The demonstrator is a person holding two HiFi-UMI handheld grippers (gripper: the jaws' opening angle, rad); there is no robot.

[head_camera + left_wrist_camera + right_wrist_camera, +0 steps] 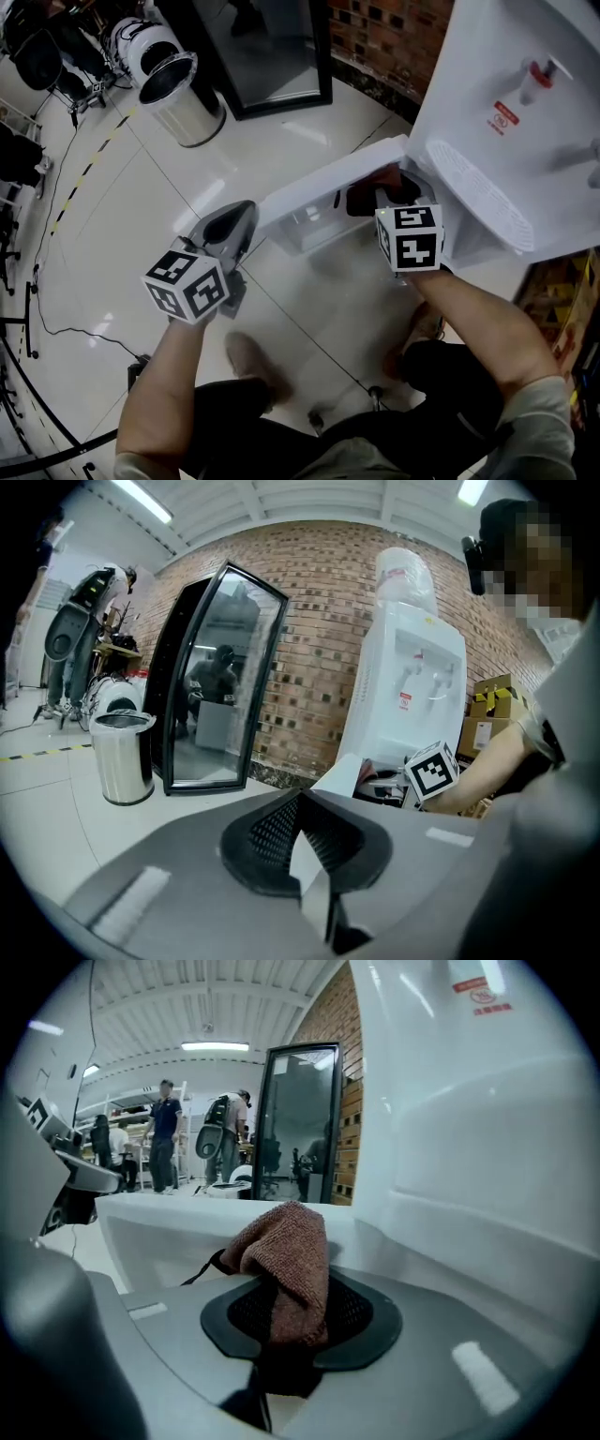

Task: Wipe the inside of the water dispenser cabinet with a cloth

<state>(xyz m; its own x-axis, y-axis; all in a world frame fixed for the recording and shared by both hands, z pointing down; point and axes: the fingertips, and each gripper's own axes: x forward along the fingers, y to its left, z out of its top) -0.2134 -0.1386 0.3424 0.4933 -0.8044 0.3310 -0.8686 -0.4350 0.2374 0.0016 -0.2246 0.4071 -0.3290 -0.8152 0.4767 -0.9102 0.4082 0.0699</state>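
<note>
Cloth point(286, 1265) clamped in right claw point(300, 1324), at water dispenser's open cabinet point(314, 223), left claw point(305, 850) closed together, empty, well apart.

Steel bin point(180, 101), glass panel point(267, 47), brick wall point(389, 33)

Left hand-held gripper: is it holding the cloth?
No, the left hand-held gripper is shut and empty; the right hand-held gripper holds the cloth.
</note>
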